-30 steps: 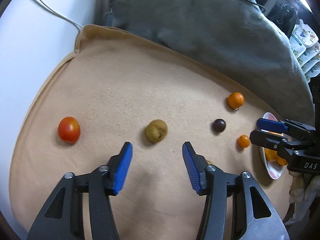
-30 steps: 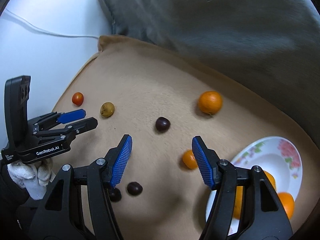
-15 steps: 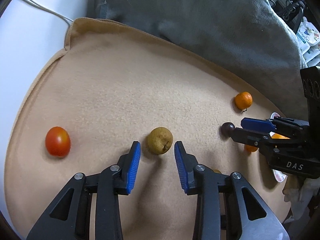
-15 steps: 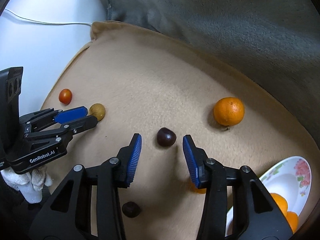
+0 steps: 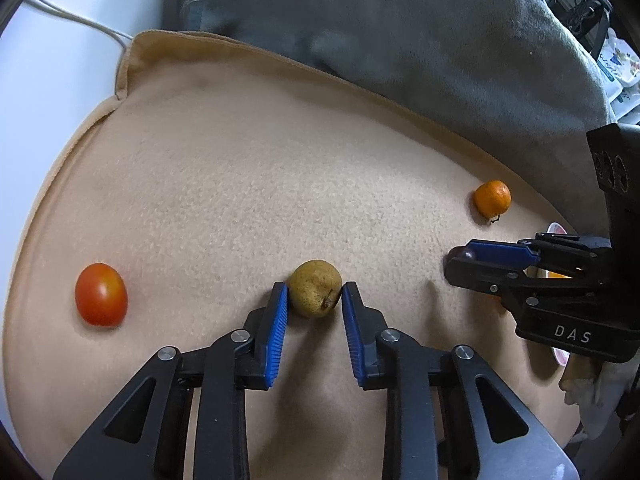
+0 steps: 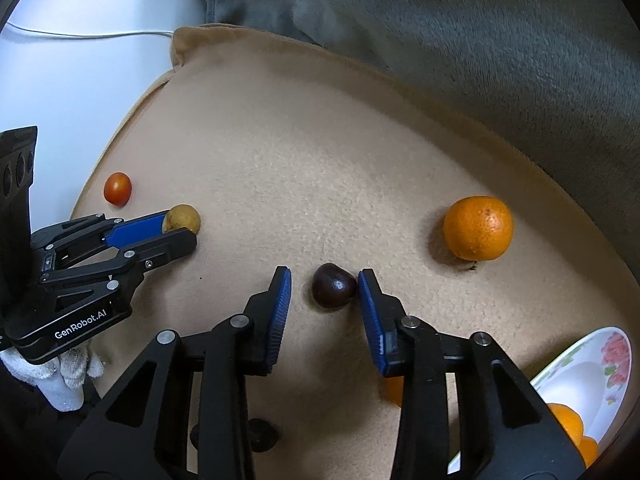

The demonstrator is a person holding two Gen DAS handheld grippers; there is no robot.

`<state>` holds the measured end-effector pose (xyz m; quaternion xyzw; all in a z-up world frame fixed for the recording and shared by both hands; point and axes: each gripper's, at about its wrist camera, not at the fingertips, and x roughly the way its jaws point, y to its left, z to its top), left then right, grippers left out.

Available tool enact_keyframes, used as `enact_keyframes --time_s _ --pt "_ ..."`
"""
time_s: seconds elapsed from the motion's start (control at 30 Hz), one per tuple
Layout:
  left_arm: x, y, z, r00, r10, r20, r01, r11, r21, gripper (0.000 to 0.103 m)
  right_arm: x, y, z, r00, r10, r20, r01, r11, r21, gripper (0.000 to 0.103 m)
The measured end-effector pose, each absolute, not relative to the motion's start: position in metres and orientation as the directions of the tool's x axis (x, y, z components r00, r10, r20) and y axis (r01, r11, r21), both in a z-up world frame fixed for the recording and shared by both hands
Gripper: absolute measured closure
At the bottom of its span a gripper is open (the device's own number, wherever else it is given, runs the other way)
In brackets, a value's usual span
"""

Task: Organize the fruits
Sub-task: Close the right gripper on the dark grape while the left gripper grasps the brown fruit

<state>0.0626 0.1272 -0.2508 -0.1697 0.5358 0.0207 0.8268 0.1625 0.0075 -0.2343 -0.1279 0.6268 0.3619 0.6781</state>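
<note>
Fruits scattered on tan blanket (image 5: 240, 184). Left gripper (image 5: 315, 300) clamped on yellow-brown fruit (image 5: 315, 288), blue pads touching both its sides. Right gripper (image 6: 325, 294) around dark fruit (image 6: 333, 286), jaws just been closing; right pad touching, left pad apart, so not gripping. Tomato (image 5: 101, 294) well left, clear. Orange (image 6: 478, 227) right of dark fruit, apart. Floral plate (image 6: 592, 364) at lower right, oranges in it. Small orange fruit (image 6: 394, 390) mostly hidden behind right finger. Dark lump, perhaps another fruit (image 6: 262, 434), behind left finger. Grey cushion (image 5: 400, 40) beyond blanket edge.
</note>
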Motion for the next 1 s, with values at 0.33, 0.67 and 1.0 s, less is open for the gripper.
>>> enact_keyframes --time_s 0.33,0.67,1.0 --pt "0.066 0.125 -0.248 0.429 -0.139 -0.893 -0.212 0.945 -0.250 0.078 0.162 0.004 -0.236 -0.047 0.326 -0.944 -0.642 0.714 0.278 0.078" --pt "0.055 0.117 -0.234 0.421 -0.121 -0.899 -0.232 0.944 -0.235 0.078 0.154 -0.012 -0.222 -0.031 0.356 -0.934 -0.635 0.715 0.293 0.079" --pt "0.050 0.095 -0.206 0.450 -0.153 -0.880 -0.178 0.950 -0.257 0.078 0.155 -0.037 -0.189 0.006 0.418 -0.908 -0.612 0.720 0.327 0.079"
